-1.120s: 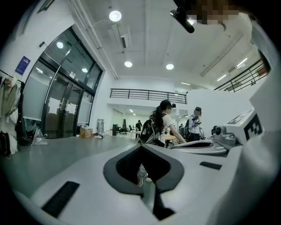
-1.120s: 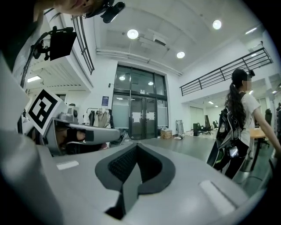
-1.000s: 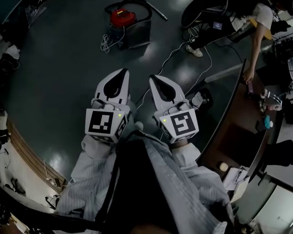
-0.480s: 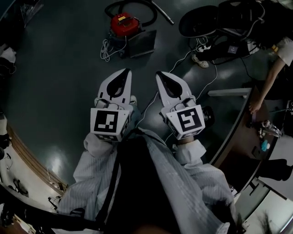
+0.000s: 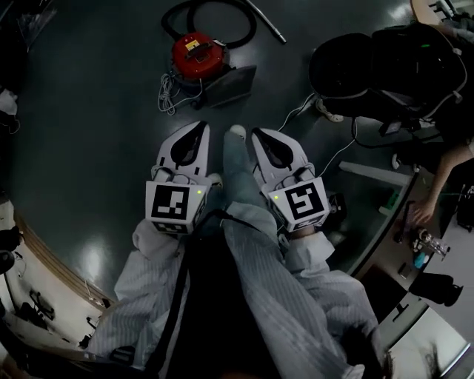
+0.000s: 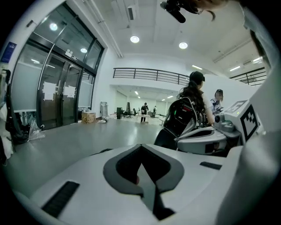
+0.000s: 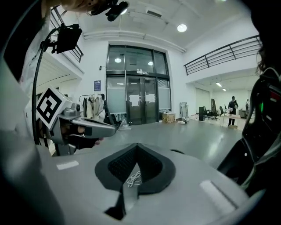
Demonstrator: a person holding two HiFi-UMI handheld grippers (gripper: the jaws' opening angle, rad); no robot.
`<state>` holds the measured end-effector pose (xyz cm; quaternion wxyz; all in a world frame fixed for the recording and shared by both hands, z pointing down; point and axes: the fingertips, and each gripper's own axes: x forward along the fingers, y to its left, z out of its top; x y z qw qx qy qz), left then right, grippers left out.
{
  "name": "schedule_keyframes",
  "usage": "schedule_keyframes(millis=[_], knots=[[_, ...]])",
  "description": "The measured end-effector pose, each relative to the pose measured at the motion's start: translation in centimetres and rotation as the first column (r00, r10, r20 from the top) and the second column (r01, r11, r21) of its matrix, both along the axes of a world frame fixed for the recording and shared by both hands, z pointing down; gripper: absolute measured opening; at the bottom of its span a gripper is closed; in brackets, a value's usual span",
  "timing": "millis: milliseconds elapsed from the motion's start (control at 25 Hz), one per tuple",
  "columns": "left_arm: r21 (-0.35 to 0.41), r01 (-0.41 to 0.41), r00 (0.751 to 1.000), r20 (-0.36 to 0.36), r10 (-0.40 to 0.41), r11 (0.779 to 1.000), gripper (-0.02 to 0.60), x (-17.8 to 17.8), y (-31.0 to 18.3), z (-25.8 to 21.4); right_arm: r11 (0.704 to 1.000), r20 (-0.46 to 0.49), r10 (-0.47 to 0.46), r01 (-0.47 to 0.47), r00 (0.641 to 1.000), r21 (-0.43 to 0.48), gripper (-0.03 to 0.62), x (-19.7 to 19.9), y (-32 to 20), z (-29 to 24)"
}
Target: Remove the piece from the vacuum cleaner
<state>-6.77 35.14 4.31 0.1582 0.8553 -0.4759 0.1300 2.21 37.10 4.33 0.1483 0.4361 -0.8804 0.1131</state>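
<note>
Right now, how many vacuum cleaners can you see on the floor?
1. The red vacuum cleaner stands on the dark floor straight ahead, its black hose looped behind it. Others could lie outside the views.

We hold the left gripper (image 5: pixel 198 132) and right gripper (image 5: pixel 259 138) side by side, each with jaws together, over the floor (image 5: pixel 89 126). Ahead we list:
- red vacuum (image 5: pixel 196 50)
- black hose (image 5: pixel 222 9), looped behind it
- white cord (image 5: pixel 169 87), at its left
- backpack (image 5: pixel 392 59), far right
</note>
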Motion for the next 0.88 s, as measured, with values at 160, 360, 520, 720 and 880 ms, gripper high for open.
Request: schedule_keyframes(millis=[160,360,520,720,880], knots=[[0.008,0.007,1.0,0.007,-0.007,1.0,0.005,1.2,-7.7,0.8,0.997,0.0,-0.08,0.08,0.997,-0.02,-0.002,-0.4,-7.3,2.1],[-0.051,0.019,0.999,0.035,-0.017,0.999,0.005,3.3,-16.9,2.0,0.981,-0.085,-0.19,0.187,0.978,-0.044,-0.002,0.0,-17.1,4.1],[-0.126,-0.008,0.998,0.068,0.016,0.992,0.005,4.7,-22.7,6.4,0.943,-0.159,-0.33,0.318,0.931,-0.097,-0.002,0.3,-22.8,8.8],[-0.206,-0.043,0.979,0.188,0.082,0.978,0.005,4.1,-27.0,14.4,0.892,-0.157,-0.437,0.404,0.885,-0.204,-0.002,0.2,-27.5,16.9],[-0.289,-0.078,0.963,0.225,0.147,0.954,0.005,3.5,-29.2,22.6,0.868,-0.181,-0.463,0.403,0.868,-0.291,-0.002,0.7,-30.3,24.6]])
